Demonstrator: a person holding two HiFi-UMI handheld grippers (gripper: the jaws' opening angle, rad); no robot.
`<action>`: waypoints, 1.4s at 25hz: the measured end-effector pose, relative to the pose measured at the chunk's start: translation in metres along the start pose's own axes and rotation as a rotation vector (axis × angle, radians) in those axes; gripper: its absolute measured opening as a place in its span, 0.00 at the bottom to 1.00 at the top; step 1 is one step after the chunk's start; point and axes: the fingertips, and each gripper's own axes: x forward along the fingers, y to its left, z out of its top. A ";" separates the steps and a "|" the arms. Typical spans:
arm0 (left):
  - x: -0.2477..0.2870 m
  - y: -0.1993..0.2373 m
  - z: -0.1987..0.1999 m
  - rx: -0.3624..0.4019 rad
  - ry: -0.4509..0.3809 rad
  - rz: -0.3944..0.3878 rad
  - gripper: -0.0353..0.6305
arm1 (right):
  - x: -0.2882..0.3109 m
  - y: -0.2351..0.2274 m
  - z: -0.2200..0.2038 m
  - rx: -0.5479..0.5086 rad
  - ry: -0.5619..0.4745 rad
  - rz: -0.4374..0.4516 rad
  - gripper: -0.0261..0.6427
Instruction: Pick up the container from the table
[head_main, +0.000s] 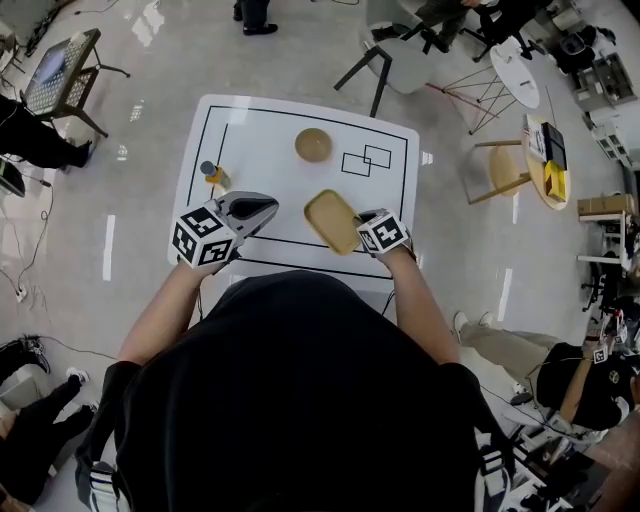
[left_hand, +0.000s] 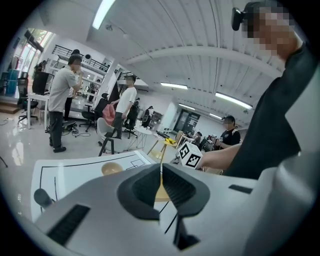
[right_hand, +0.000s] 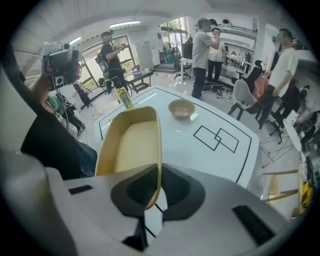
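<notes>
The container (head_main: 331, 219) is a shallow yellow rectangular tray, held tilted a little above the near part of the white table (head_main: 250, 125). My right gripper (head_main: 366, 229) is shut on its right rim. In the right gripper view the thin wall of the container (right_hand: 131, 145) runs between the pads of my right gripper (right_hand: 158, 188). My left gripper (head_main: 268, 209) hovers just left of the container without touching it. Its jaws are shut on nothing in the left gripper view (left_hand: 161, 181), and a patch of the container (left_hand: 161, 194) shows beyond them.
A tan bowl (head_main: 313, 145) sits at the far middle of the table, beside two overlapping drawn rectangles (head_main: 366, 159). A small bottle (head_main: 214, 176) stands near the left edge. A wooden stool (head_main: 500, 170) and a chair (head_main: 398, 62) stand off the table's right and far sides; people stand around.
</notes>
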 end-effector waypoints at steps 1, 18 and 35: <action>-0.001 -0.001 0.000 0.001 0.000 -0.001 0.08 | -0.002 0.001 0.000 0.005 -0.001 -0.002 0.06; -0.008 -0.011 -0.003 0.023 0.007 -0.012 0.08 | -0.018 0.007 -0.004 0.059 -0.040 -0.001 0.06; -0.009 -0.026 -0.006 0.035 0.021 -0.023 0.08 | -0.033 0.010 -0.007 0.119 -0.090 0.030 0.06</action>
